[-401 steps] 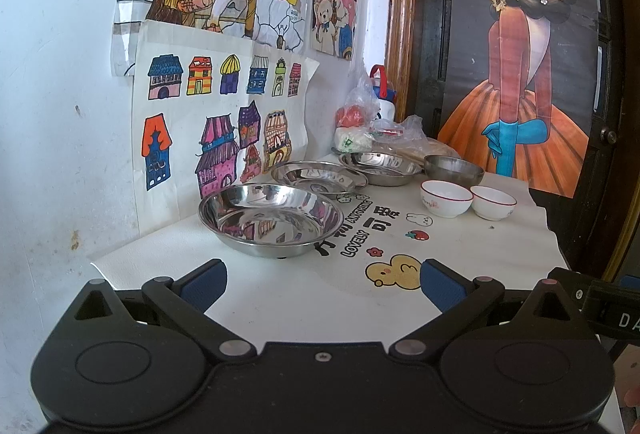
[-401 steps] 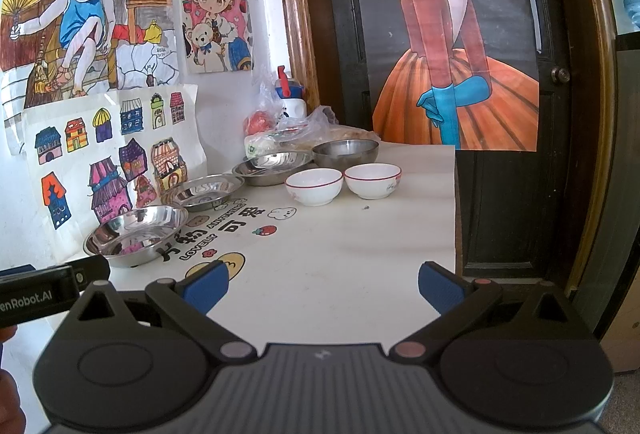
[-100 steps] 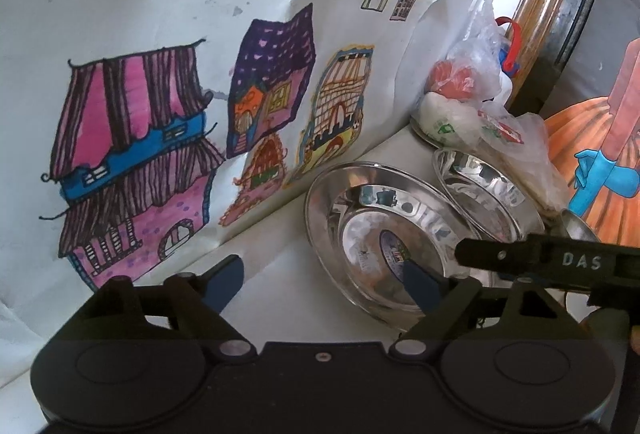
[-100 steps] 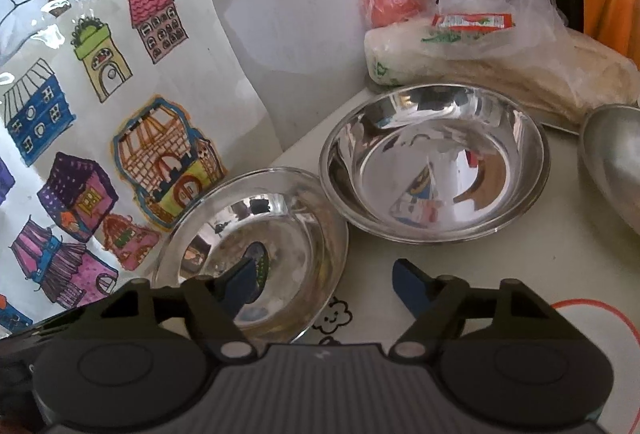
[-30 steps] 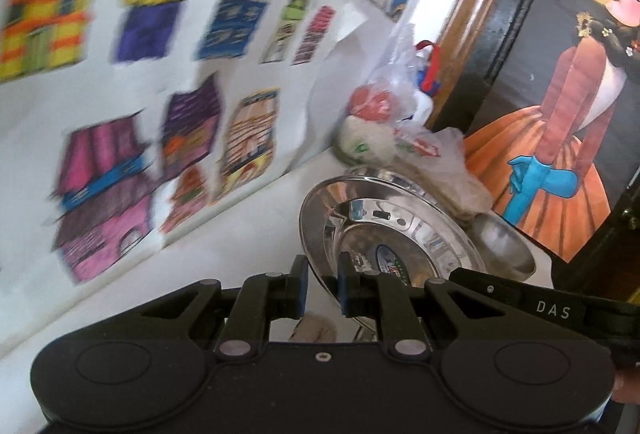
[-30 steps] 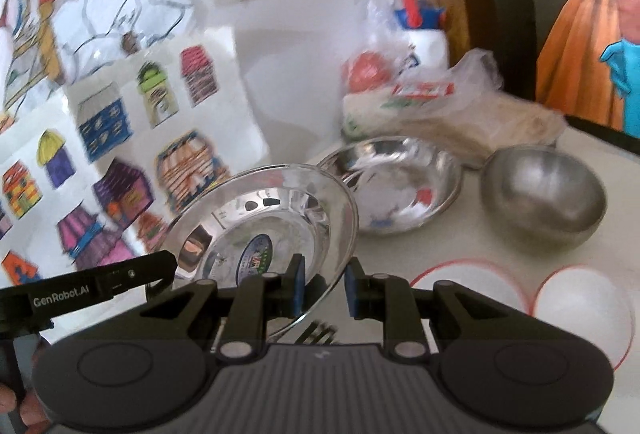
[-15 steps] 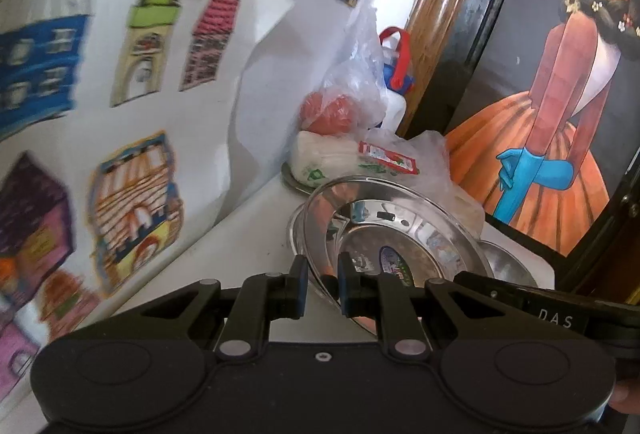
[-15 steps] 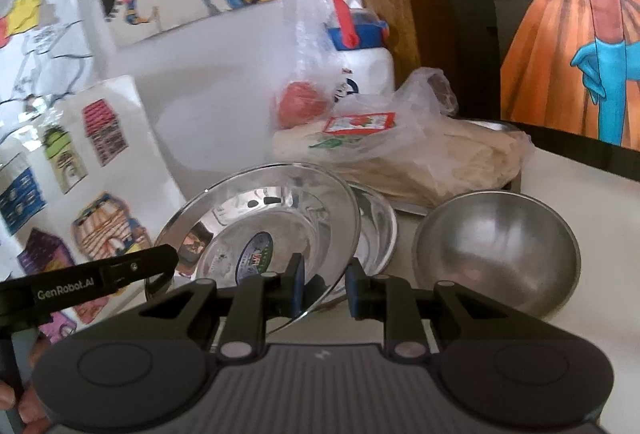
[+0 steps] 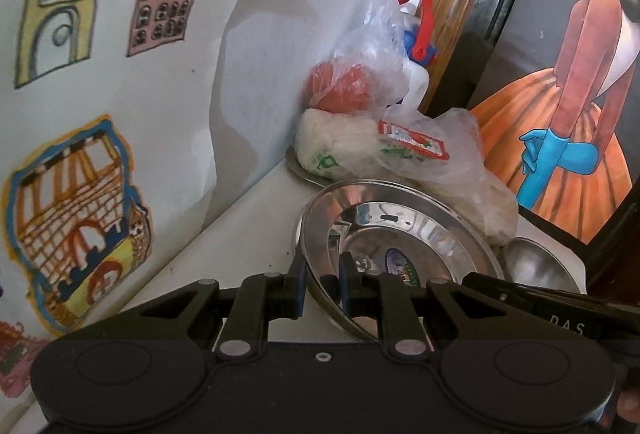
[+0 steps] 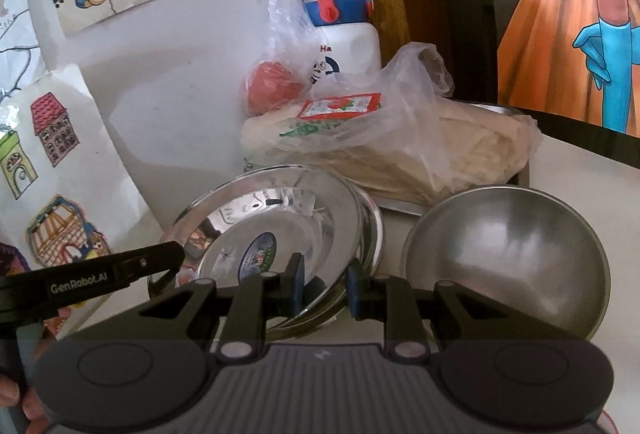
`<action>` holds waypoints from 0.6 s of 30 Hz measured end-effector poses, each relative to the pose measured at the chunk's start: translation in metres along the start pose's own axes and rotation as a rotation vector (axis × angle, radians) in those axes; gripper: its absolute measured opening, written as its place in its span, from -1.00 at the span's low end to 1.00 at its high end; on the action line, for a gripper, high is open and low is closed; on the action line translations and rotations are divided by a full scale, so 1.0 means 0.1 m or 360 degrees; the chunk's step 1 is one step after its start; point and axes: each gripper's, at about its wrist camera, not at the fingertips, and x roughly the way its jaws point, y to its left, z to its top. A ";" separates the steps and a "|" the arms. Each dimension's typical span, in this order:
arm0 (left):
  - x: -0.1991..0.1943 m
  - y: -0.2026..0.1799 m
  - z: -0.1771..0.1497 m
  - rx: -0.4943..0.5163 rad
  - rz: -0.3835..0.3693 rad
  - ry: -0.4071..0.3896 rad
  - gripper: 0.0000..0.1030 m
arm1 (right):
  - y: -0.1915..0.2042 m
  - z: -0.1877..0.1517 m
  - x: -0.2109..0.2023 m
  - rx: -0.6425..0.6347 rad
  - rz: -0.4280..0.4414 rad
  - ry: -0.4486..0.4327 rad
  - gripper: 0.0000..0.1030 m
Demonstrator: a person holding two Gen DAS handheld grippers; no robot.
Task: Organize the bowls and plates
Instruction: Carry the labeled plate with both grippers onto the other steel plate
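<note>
Steel everywhere at the back of the table (image 10: 568, 169) right now. Both grippers have hold of the same shiny plate (image 10: 280, 218), and it sits tilted, its near edge raised. Left gripper (image 9: 323, 288) has its blue pads clamped on the plate's near-left rim, one finger outside the lip, one inside. Right gripper (image 10: 323, 290) is pinched on the near rim as well, a little further round (from its own camera the left gripper's black body juts in at the lower left). Inside the plate there's an oval sticker (image 10: 260, 252) on the flat bottom, and the polished wall mirrors the room.

Under the far right side of the plate, the rim of a second plate (image 10: 374, 230) peeks out, so the held one is over it; whether the two touch, I cannot tell. Just to the right stands a dull metal bowl (image 10: 508, 254), upright on the table, close beside the plates but apart from them.

Behind all this, a plastic bag (image 10: 384, 137) of flat pale food rests on a metal tray (image 10: 400, 207), with a red round thing (image 10: 272, 85) in clear wrap above it and a white jug (image 10: 348, 41) with a blue and red lid against the wall. Painted houses (image 9: 76, 218) line the wall on the left
</note>
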 end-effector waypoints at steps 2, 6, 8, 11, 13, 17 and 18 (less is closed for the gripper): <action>0.03 -0.01 0.00 0.0005 0.0004 0.0006 -0.66 | -0.01 0.00 0.01 0.0002 -0.0002 0.0000 -0.51; 0.07 -0.03 0.01 0.0011 0.0013 0.0010 -0.65 | -0.01 0.02 0.02 -0.0002 -0.0005 0.0000 -0.51; 0.09 -0.03 0.02 0.0011 0.0013 0.0010 -0.65 | 0.00 0.03 0.03 -0.0006 -0.0004 0.0003 -0.51; 0.10 -0.01 0.02 0.0009 0.0013 0.0019 -0.64 | 0.03 0.04 0.04 -0.0032 -0.0014 0.0006 -0.51; 0.11 0.01 0.01 0.0004 0.0013 0.0021 -0.64 | 0.04 0.03 0.04 -0.0048 -0.0019 0.0007 -0.51; 0.11 0.00 -0.01 0.0025 0.0037 0.0015 -0.62 | 0.08 0.03 0.05 -0.0079 -0.0030 0.0016 -0.50; 0.11 0.00 -0.02 0.0022 0.0038 0.0013 -0.62 | 0.09 0.03 0.05 -0.0089 -0.0035 0.0018 -0.50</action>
